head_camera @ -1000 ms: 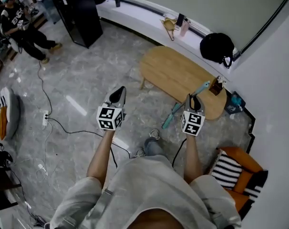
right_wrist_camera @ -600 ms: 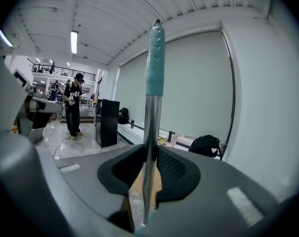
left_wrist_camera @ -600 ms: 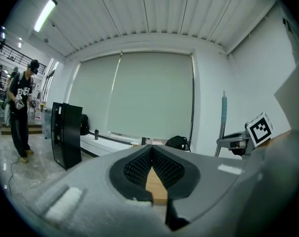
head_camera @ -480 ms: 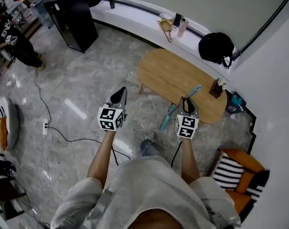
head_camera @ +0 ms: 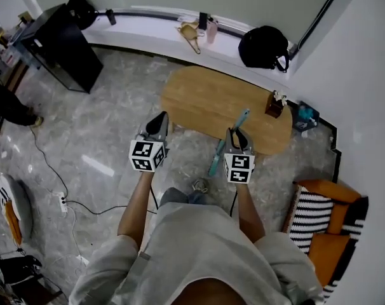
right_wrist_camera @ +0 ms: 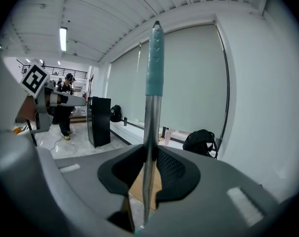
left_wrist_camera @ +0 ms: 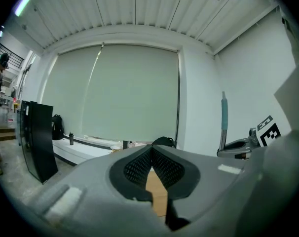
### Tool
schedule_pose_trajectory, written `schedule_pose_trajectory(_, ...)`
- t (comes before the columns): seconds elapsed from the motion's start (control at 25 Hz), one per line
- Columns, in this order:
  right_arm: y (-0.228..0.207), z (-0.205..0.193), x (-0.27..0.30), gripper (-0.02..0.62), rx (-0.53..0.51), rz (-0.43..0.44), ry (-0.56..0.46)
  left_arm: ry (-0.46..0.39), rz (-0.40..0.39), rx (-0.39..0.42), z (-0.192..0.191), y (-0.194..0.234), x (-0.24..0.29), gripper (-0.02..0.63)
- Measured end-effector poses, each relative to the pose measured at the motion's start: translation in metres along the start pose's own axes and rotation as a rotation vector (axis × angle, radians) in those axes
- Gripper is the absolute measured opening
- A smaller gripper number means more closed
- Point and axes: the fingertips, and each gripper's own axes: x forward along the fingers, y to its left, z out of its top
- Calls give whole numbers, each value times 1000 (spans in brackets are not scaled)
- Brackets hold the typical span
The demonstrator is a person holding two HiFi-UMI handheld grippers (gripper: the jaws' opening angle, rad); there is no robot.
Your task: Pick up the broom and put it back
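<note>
**Head view.** The person holds both grippers out over the marble floor (head_camera: 97, 126), at the near edge of an oval wooden tabletop (head_camera: 205, 97). The left gripper (head_camera: 159, 118) is on the left with its jaws drawn to a closed point. It carries nothing. The right gripper (head_camera: 237, 134) is on the right and grips the broom (head_camera: 216, 159). The teal upper end of the broom rises past the jaws over the tabletop's near edge. Its lower teal part slants down and left beside the gripper's marker cube (head_camera: 239, 168), above the floor. A black backpack (head_camera: 263, 46) sits on the far ledge.

**Left gripper view.** The jaws are pressed together at their tips, with no object between the pads. Only a strip of the wooden tabletop shows in the gap below them. At the right, the right gripper (left_wrist_camera: 237, 145) holds the broom's shaft upright.

**Right gripper view.** The jaws pinch the broom's bare metal shaft (right_wrist_camera: 148, 147), one pad on each side of it. The shaft stands nearly vertical between them, and the teal grip (right_wrist_camera: 155, 58) sits well above the pinch. The left gripper (right_wrist_camera: 58, 99) appears at the left.
</note>
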Motion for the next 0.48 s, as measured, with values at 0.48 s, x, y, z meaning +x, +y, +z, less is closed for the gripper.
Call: schedule_pose_trajectory(0.48,-8,-3,-5,81,72,-188,45,57,-290,30,0,-23,77,-5)
